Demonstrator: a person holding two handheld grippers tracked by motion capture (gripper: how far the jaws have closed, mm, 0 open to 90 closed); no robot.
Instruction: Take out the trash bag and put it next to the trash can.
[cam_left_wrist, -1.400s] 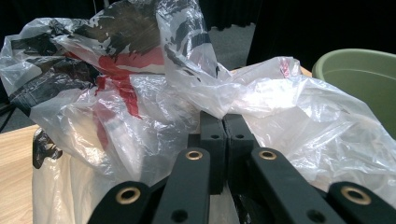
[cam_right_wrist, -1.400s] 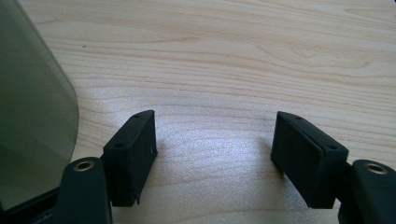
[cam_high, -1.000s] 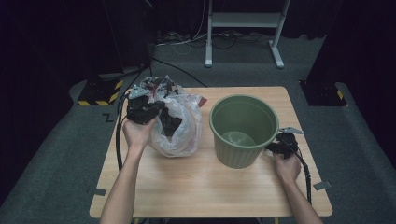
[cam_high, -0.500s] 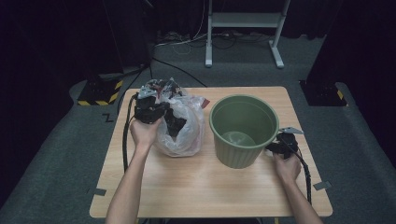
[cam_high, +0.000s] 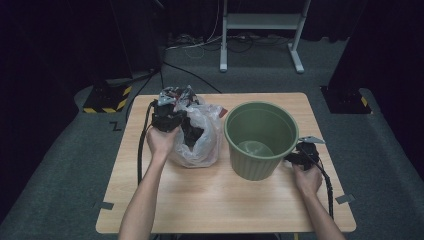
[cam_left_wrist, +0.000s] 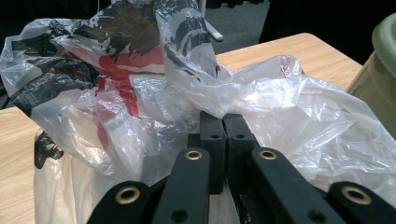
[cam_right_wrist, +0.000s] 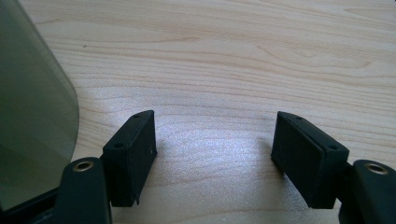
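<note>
Your left gripper (cam_high: 167, 119) sits at the top of the plastic bag (cam_high: 200, 137), toward the far left of the wooden table (cam_high: 210, 200). In the left gripper view its two black jaws are pressed together, pad against pad, with a fold of the bag's thin film caught between them where the crumpled plastic gathers in front of the gripper (cam_left_wrist: 225, 135). The bag is clear with black and red print on its upper folds, and it stands on the table just beside the green bucket (cam_high: 260, 137), to its left.

Your right gripper (cam_high: 302, 156) rests low at the right side of the bucket, near its base. In the right gripper view the jaws of this gripper (cam_right_wrist: 215, 154) are spread wide with bare tabletop between them; nothing is held. The bucket's wall (cam_right_wrist: 32, 116) lies just outside one jaw, close to it; whether the pad touches the wall cannot be told.

The bucket stands upright.
</note>
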